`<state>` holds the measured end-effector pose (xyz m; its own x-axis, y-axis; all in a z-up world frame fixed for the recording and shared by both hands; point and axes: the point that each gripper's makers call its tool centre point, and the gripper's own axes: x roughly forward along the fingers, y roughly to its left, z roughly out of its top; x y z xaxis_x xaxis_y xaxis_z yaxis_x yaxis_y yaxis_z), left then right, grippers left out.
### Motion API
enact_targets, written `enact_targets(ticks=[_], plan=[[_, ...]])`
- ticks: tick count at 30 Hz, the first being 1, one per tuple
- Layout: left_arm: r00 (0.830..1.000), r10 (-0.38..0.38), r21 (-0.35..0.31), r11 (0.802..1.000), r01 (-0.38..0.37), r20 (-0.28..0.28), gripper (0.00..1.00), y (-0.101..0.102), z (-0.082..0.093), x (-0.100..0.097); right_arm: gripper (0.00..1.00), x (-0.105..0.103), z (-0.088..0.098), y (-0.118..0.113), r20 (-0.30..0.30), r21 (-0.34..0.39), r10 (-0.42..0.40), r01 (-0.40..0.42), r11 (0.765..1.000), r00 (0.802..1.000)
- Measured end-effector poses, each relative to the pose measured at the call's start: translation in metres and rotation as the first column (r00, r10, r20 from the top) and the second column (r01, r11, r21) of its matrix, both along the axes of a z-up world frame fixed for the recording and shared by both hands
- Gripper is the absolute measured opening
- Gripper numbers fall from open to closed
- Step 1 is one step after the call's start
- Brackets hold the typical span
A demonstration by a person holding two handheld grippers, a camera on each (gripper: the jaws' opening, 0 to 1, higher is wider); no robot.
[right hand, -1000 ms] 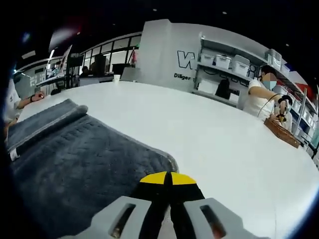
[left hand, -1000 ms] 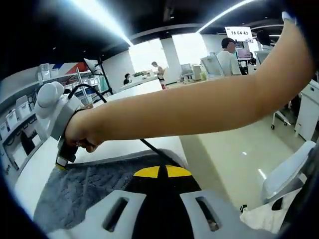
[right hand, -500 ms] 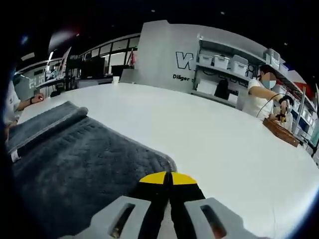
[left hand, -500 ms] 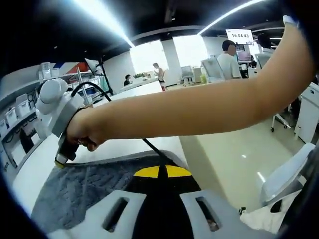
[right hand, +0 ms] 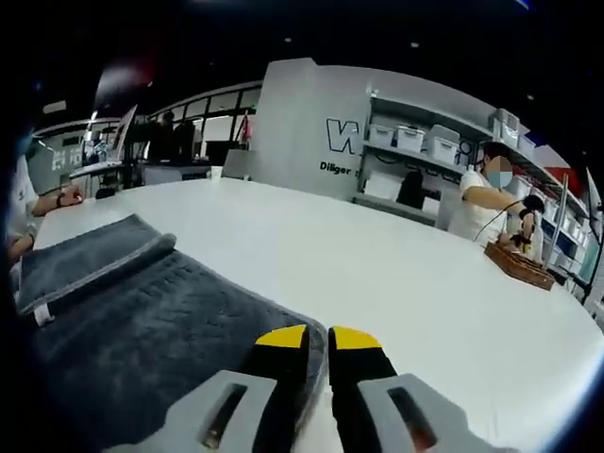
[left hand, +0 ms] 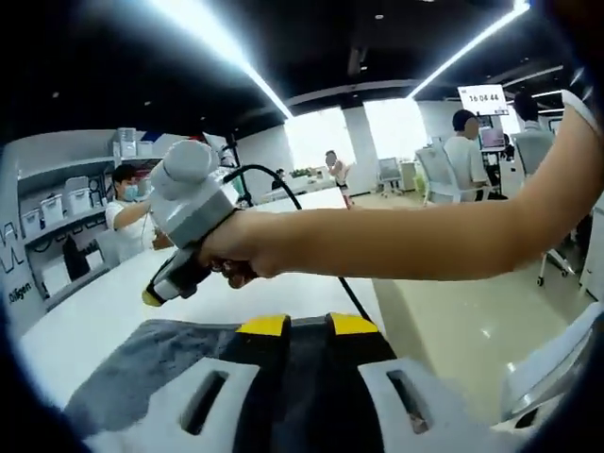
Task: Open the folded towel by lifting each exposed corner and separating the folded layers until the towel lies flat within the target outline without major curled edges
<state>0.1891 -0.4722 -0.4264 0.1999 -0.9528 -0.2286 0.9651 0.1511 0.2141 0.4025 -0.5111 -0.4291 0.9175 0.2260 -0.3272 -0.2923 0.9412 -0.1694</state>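
Tongs point(right hand: 317, 338), one pair, straddle one towel point(right hand: 142, 316) edge.

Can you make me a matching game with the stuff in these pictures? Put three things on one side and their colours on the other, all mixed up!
Things:
1. towel
2. table
3. tips of the right gripper's fingers

Colours:
A. yellow
B. dark grey
C. white

Right pairs: 1-B, 2-C, 3-A
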Motion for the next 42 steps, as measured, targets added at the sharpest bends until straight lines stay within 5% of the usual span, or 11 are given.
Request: enact_targets(ticks=[4,10,12,19,29,42], plan=[[0.999,0.045,-0.003,0.999,-0.046,-0.025,0.35,0.011,0.0,0.004,0.25,-0.005,0.006,-0.002,0.017,-0.004,-0.037,0.037,0.999,0.999],[0.985,0.128,-0.037,0.99,-0.133,-0.114,0.87,0.03,0.005,0.016,0.54,-0.015,0.017,-0.005,0.06,0.003,-0.081,0.081,0.997,0.995],[0.983,0.147,-0.038,0.988,-0.152,-0.11,0.95,0.035,0.006,0.02,0.6,-0.017,0.02,-0.005,0.074,0.008,-0.088,0.088,0.996,0.993],[0.972,0.206,-0.062,0.975,-0.214,-0.113,0.99,0.057,0.015,0.029,0.72,-0.026,0.027,0.004,0.084,0.029,-0.087,0.085,0.996,0.993],[0.966,0.239,-0.068,0.967,-0.247,-0.102,0.98,0.077,0.019,0.028,0.73,-0.032,0.04,0.023,0.106,0.029,-0.056,0.053,0.998,0.993],[0.936,0.33,-0.043,0.941,-0.337,-0.124,0.95,0.13,0.012,0.03,0.73,-0.031,0.041,0.061,0.106,0.058,0.004,-0.01,0.998,0.994]])
